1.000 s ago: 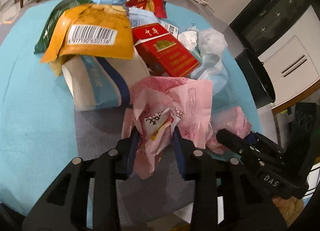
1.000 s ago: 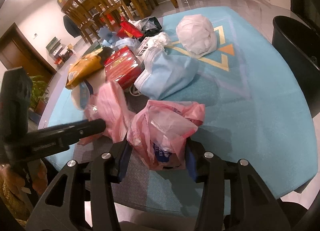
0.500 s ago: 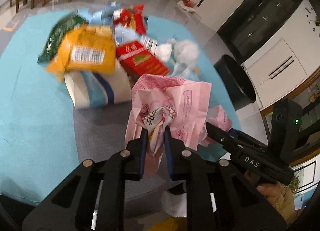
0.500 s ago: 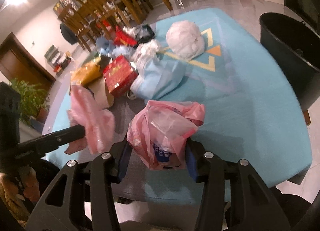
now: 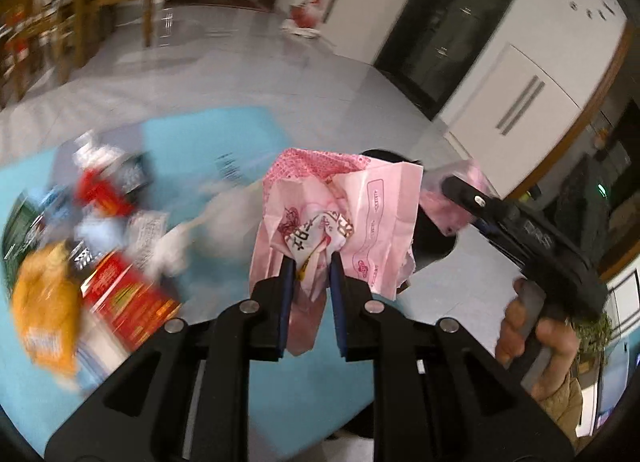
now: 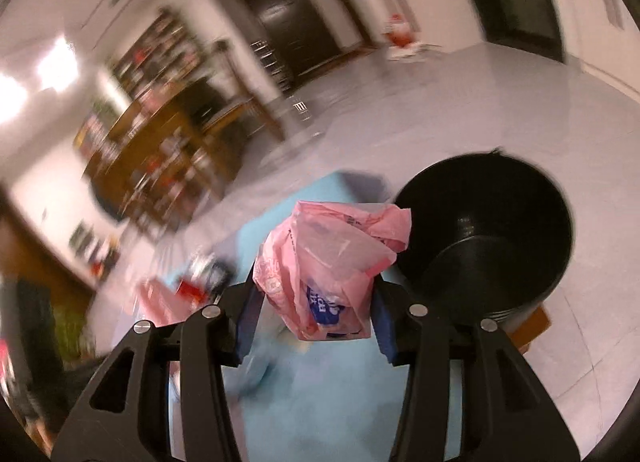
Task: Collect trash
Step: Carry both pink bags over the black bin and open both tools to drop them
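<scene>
My left gripper (image 5: 311,262) is shut on a crumpled pink paper wrapper (image 5: 352,214) and holds it lifted above the blue table (image 5: 304,382). My right gripper (image 6: 316,294) is shut on a pink plastic bag (image 6: 328,262) and holds it in the air just left of the black trash bin (image 6: 492,238). In the left wrist view the right gripper (image 5: 520,230) is at the right with its pink bag (image 5: 440,202), and the bin (image 5: 432,238) is mostly hidden behind the wrapper.
More trash lies blurred on the table at left: a red box (image 5: 128,298), an orange packet (image 5: 44,302), white tissues (image 5: 172,250). The bin stands on the grey floor beside the table edge. Wooden chairs (image 6: 168,158) stand further back.
Both grippers have lifted their pink trash off the table and swung right toward the black bin. The trash pile has slid to the left of the left wrist view.
</scene>
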Motion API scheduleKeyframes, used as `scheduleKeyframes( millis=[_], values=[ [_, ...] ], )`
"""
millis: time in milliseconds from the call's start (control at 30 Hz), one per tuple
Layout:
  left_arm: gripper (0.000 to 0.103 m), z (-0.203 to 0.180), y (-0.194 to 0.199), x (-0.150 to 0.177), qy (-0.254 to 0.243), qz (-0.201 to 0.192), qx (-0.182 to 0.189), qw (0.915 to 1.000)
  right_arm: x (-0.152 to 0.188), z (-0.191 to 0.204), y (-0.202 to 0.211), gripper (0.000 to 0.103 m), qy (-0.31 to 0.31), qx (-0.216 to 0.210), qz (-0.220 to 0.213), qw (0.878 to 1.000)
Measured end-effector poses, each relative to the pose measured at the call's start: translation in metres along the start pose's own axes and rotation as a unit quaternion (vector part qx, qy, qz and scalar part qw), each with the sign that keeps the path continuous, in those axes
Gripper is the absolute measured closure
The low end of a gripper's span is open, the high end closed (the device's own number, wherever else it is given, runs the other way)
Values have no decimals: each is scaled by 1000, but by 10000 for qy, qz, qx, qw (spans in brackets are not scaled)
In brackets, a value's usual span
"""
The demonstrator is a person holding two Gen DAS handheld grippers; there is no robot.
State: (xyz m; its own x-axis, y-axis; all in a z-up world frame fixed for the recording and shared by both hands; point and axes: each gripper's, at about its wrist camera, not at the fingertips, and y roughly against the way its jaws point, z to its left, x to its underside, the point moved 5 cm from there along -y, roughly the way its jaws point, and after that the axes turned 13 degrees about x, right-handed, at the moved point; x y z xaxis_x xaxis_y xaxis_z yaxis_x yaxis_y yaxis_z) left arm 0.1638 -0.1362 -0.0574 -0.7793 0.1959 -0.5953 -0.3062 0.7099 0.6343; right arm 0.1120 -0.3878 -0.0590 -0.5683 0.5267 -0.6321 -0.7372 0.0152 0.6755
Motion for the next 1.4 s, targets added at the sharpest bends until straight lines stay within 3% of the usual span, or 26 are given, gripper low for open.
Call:
scheduleKeyframes(
  millis=[100,233,333,400,433,467,533,633,833,1133,1400],
  values=[
    [83,-26,-41,-29,-168,88,160,9997,-20,-44,-19,53,-712,70,193,9973],
    [82,-47,-101,-53,-301,350,252,9986,-21,-94,-40,50,-1830,-165,564,9813],
    [80,-57,-144,-59,-467,606,133,9970,-20,-117,-47,48,-2270,-113,631,9718],
    [77,-59,-170,-58,-555,785,16,9954,-21,-131,-50,40,-2613,-142,598,9633],
    [71,-59,-180,-58,-574,857,-10,9947,-21,-137,-52,37,-2760,-166,607,9591],
    [57,-62,-189,-58,-590,905,-45,9941,-22,-142,-54,31,-2857,-195,632,9560],
    [44,-63,-203,-59,-648,930,-153,9934,-21,-149,-57,27,-2970,-161,686,9523],
    [40,-65,-209,-55,-675,894,-201,9935,-21,-153,-56,23,-3047,-77,692,9499],
    [15,-68,-174,-28,-705,549,-96,9960,-31,-128,-53,23,-2882,-460,736,9536],
    [10,-24,-79,43,-672,277,-439,9964,-15,-40,-40,23,-1351,-788,926,9833],
    [8,53,45,82,-61,-503,-1319,9900,49,49,-37,23,-54,-1151,1619,9801]
  ],
)
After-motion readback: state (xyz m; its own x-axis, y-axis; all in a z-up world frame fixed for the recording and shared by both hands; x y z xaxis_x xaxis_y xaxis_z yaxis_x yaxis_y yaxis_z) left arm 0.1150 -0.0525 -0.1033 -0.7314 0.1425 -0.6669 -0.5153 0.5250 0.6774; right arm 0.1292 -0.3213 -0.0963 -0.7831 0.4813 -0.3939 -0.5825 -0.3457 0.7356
